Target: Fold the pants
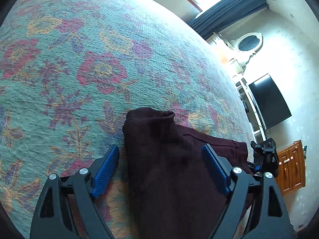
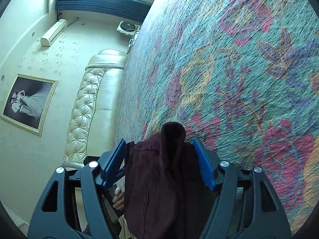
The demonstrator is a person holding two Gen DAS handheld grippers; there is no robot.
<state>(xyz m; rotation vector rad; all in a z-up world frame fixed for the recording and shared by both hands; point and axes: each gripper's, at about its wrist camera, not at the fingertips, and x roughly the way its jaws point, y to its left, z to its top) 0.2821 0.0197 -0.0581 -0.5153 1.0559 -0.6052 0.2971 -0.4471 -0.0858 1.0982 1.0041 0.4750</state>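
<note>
Both claws, left (image 1: 161,157) and right (image 2: 160,151), gape around maroon pants (image 1: 169,169).

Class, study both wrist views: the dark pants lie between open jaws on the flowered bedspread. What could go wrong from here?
1. The pants bunch up in a hump between the right gripper pads; its fold may spring open.
2. The left gripper straddles the cloth, so pulling away carelessly could drag it across the bedspread.

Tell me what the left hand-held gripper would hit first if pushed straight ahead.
Probably the dark maroon pants: the cloth already lies between the open fingers of the left hand-held gripper. Past its bunched edge comes only the floral bedspread. Depth is unclear.
</note>
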